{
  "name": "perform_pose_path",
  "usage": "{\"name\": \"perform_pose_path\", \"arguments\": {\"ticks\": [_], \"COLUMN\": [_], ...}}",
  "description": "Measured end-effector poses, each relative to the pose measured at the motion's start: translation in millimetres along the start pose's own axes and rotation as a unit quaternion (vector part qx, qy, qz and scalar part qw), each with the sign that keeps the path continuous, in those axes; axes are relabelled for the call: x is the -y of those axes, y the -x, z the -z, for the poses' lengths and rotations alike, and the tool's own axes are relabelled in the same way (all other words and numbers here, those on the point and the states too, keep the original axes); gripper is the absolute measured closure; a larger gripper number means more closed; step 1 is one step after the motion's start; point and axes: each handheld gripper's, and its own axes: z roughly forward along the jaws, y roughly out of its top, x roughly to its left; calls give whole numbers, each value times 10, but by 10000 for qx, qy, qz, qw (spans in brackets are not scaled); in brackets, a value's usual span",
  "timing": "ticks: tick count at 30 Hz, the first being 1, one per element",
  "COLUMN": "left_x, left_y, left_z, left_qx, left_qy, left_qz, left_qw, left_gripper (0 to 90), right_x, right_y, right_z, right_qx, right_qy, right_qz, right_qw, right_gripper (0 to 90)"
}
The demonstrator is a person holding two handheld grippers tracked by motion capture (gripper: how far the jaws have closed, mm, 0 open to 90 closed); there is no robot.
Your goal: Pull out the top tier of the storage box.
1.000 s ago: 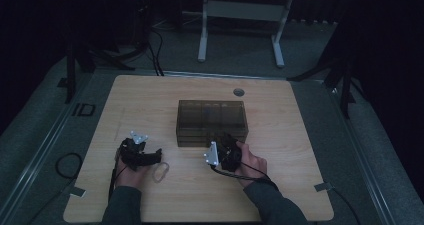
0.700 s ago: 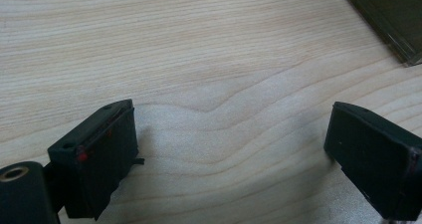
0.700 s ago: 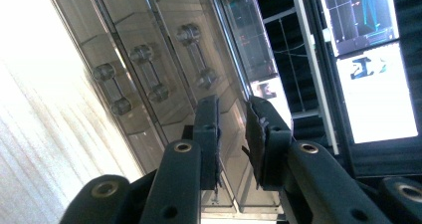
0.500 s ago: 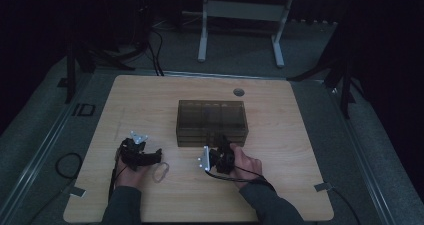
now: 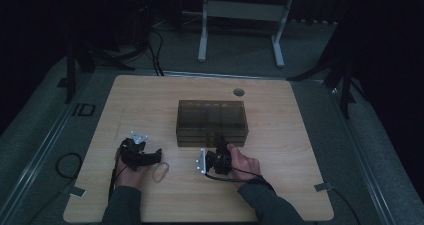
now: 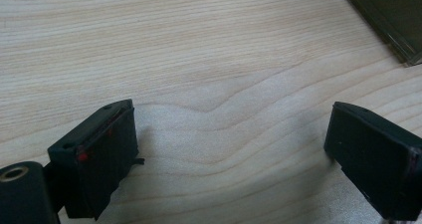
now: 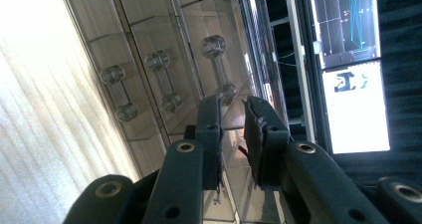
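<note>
Right gripper (image 7: 231, 107) is nosed up to the front of the smoked clear drawer box (image 5: 212, 122), its jaws drawn nearly together, having just been closing, and the handle (image 7: 219, 67) of the top drawer sits just ahead of the tips. From the right gripper view I can't tell whether the pads have actually caught that bar or merely met beside it; a narrow gap shows between the jaws and the handle looks slightly beyond them. That's the first worry: pull now on a shallow bite and the tips slide off the smooth round bar, the drawer stays put.

Second worry, the box itself. It stands free on the desk (image 5: 150, 100), directly in front of this gripper, with nothing bracing it. Left gripper (image 6: 234, 149) rests off to the side, jaws spread wide over bare wood, holding nothing, a small clear ring (image 5: 161, 171) just beside it. A hard tug could drag the whole box toward the person instead of sliding the drawer out.

Third: the gripper is rolled over on its side, so a pull that isn't straight may jam the drawer in its runners.
</note>
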Motion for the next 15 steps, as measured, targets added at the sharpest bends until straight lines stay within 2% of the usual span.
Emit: {"name": "perform_pose_path", "arguments": {"ticks": [8,10,15], "left_x": [0,0,0], "left_y": [0,0,-1], "left_z": [0,0,1], "left_qx": [0,0,0], "left_qy": [-3,2,-6], "left_qz": [-4,2,-5], "left_qw": [10000,10000,10000], "left_gripper": [67,68,67], "right_x": [-3,-6,-11], "right_y": [-29,-42,-68], "right_z": [-19,-27,-44], "right_qx": [44,109,173], "right_qy": [-10,1,-11], "right_qz": [106,217,313], "right_qw": [9999,9997,9994], "right_gripper": [775,775,777]}}
